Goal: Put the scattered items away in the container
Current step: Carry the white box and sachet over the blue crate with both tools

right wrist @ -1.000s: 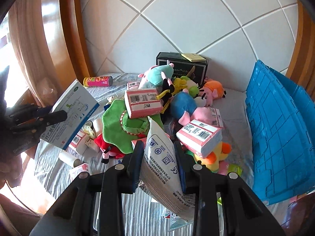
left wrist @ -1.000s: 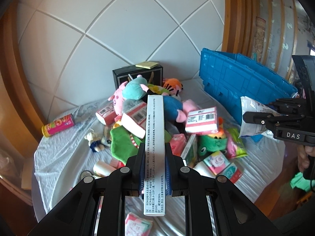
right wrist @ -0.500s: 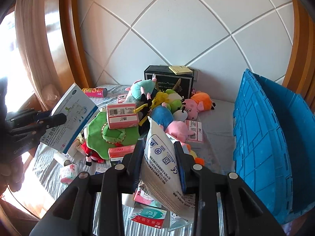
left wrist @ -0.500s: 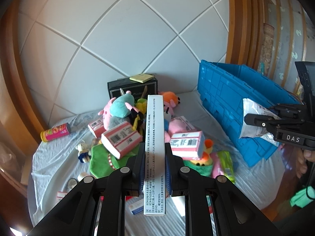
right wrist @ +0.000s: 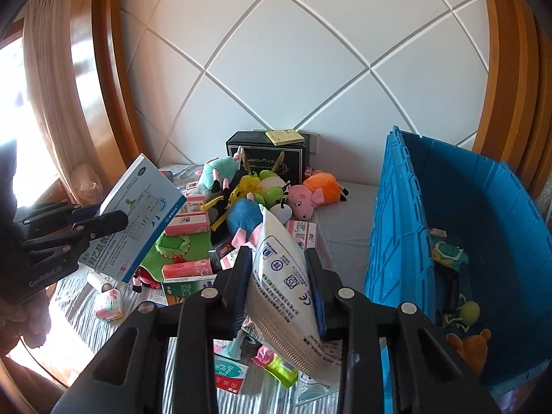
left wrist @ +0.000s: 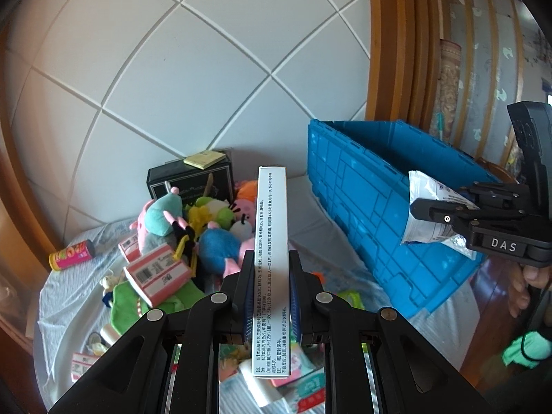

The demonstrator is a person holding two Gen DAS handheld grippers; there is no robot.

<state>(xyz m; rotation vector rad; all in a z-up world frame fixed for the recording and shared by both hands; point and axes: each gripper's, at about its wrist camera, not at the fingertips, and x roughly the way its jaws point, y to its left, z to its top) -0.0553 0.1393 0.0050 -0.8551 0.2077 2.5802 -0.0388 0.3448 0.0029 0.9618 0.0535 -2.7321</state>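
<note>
My left gripper [left wrist: 269, 265] is shut on a white and blue medicine box [left wrist: 270, 241], held edge-on above the pile; the box also shows in the right wrist view [right wrist: 138, 214]. My right gripper [right wrist: 279, 262] is shut on a white mask packet [right wrist: 286, 286], held above the table's front; the packet also shows in the left wrist view [left wrist: 431, 210] beside the blue crate. The blue crate [right wrist: 396, 227] stands at the right with a few items inside. Plush toys [right wrist: 262, 193] and pink boxes [left wrist: 157, 274] lie scattered on the table.
A black box [right wrist: 269, 155] with a yellow notepad on top stands at the back wall. A red and yellow can [left wrist: 70, 255] lies at the far left. Small packets [right wrist: 279, 369] lie near the table's front edge. Wooden frames flank the tiled wall.
Both grippers have risen and pulled back from the pile with their items. The crate's inside now shows in the right wrist view.
</note>
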